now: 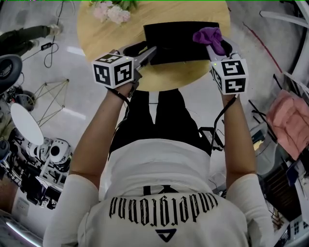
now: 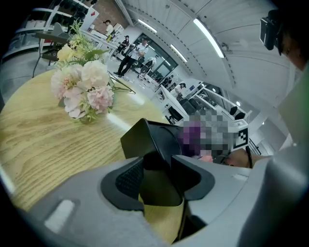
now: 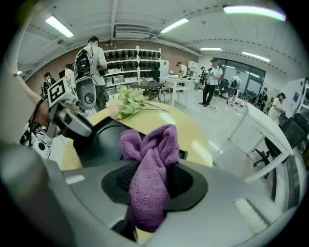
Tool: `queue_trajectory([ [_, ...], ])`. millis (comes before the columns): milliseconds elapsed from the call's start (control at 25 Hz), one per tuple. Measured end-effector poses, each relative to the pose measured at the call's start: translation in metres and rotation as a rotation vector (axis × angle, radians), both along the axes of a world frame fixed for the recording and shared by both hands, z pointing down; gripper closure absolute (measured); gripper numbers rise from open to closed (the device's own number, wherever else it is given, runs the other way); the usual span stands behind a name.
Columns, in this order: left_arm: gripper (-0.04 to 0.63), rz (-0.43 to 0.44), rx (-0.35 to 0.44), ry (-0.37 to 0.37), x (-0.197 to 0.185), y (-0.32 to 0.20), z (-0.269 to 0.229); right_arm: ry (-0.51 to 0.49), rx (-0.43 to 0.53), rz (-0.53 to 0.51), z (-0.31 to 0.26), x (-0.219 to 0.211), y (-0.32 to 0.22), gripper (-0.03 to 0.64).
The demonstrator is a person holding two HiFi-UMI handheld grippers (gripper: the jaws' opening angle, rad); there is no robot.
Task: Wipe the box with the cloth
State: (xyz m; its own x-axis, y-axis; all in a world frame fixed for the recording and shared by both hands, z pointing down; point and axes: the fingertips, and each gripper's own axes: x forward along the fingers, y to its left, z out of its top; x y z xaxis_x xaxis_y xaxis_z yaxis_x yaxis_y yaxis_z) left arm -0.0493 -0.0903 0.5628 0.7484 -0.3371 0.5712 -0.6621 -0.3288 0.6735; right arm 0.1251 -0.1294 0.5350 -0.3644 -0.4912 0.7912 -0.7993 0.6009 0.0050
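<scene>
A black box (image 1: pixel 178 41) lies on a round wooden table (image 1: pixel 106 38). My left gripper (image 1: pixel 150 53) reaches its near left corner. In the left gripper view the box's edge (image 2: pixel 149 137) runs between the two pads, and the left gripper (image 2: pixel 157 176) is shut on it. My right gripper (image 1: pixel 217 48) hovers at the box's right end, shut on a bunched purple cloth (image 1: pixel 211 36). In the right gripper view the cloth (image 3: pixel 152 154) stands up from between the pads of that gripper (image 3: pixel 149 181), with the box (image 3: pixel 99 137) just behind it.
A bunch of pale pink flowers (image 1: pixel 112 10) lies at the table's far side, left of the box. Camera gear and cables crowd the floor at the left (image 1: pixel 48 154). A pink cloth (image 1: pixel 289 120) sits at the right. People stand farther back in the room (image 3: pixel 94 58).
</scene>
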Motion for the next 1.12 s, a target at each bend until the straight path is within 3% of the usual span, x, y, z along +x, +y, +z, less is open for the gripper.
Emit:
queue_trajectory([
  [240,0.4,-0.016,0.006,0.001,0.0,-0.001,0.0,-0.049,0.033,-0.042,-0.002,-0.049,-0.023,0.495],
  [440,0.4,-0.032,0.004,0.005,-0.007,0.0,0.001,-0.09,0.008,-0.15,-0.005,-0.099,0.009,0.495],
  [640,0.4,-0.033,-0.002,0.009,-0.007,0.0,0.001,-0.123,-0.014,-0.193,-0.005,-0.127,0.044,0.495],
  [920,0.4,-0.012,0.0,0.007,0.001,0.003,-0.002,-0.187,-0.094,-0.101,-0.009,-0.11,0.105,0.495],
  [1120,0.4,-0.002,0.0,0.008,-0.003,0.002,-0.001,-0.221,-0.203,0.033,0.015,-0.099,0.14,0.495],
])
